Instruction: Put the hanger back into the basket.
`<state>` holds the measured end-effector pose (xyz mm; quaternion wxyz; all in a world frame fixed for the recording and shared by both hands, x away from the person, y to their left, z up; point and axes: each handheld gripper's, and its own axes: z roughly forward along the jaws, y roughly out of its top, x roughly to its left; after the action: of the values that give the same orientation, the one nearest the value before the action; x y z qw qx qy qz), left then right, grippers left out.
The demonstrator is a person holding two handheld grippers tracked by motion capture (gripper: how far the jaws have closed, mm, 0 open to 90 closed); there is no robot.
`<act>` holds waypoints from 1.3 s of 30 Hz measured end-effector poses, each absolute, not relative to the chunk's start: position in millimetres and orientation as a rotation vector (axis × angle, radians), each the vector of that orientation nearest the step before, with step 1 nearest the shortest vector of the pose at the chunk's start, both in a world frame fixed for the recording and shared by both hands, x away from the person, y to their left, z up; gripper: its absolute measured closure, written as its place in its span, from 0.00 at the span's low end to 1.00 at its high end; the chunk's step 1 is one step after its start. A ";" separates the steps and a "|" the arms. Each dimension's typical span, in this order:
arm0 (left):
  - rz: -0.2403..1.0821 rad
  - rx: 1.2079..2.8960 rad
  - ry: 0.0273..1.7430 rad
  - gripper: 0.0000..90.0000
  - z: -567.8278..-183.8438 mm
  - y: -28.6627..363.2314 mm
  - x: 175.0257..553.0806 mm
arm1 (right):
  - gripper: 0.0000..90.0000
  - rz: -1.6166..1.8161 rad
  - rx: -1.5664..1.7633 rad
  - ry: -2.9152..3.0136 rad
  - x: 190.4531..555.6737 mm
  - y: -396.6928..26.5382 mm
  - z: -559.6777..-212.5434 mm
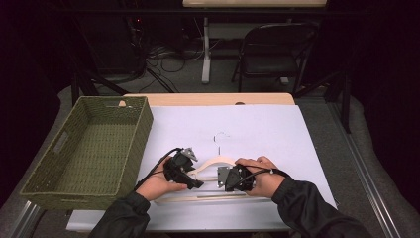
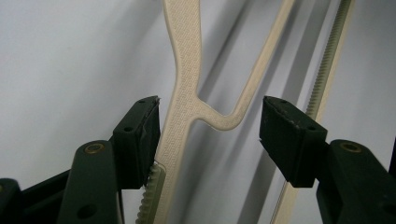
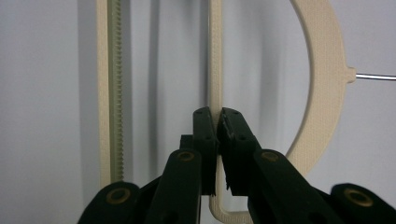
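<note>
Cream plastic clothes hanger (image 1: 214,163) with a thin wire hook, lying flat on the white sheet (image 1: 257,129) that covers the wooden table (image 1: 208,98), near the sheet's front edge and a little right of its middle. Hook pointing away from the person, toward the open middle of the sheet.

Left gripper (image 1: 194,182) at the hanger's left shoulder, held in the left hand (image 1: 159,184). In the left gripper view, jaws spread wide (image 2: 210,135), released: one pad just against the textured arm of the hanger (image 2: 184,93), the other standing clear to the side with bare sheet between. Nothing pinched.

Right gripper (image 1: 223,179) in the right hand (image 1: 265,176), clenched on a thin inner bar of the hanger; in the right gripper view, pads (image 3: 218,126) pressed together with the cream strip (image 3: 215,70) between them, toothed bottom rail off to one side, curved neck to the other.

Woven olive-green rectangular basket (image 1: 59,148) at the left, hanging past the sheet's left edge, well apart from the hanger. Wide bare sheet beyond the hook and to the right; only a narrow strip between hanger and front edge.
</note>
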<state>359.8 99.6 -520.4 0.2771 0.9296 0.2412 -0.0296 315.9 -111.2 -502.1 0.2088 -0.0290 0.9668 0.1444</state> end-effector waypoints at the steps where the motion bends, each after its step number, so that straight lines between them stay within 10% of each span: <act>1: -0.076 2.506 0.641 0.43 -520.8 99.1 359.5 | 0.94 0.401 -0.081 2.691 315.9 -111.1 -502.2; 39: -0.027 2.543 0.534 0.64 -523.5 98.2 348.9 | 0.90 0.420 0.027 2.737 324.2 -110.9 -511.4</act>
<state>348.9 98.2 -523.5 0.2683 0.9427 0.1980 -0.0100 324.2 -110.9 -511.4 0.1850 0.0096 0.9713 0.1491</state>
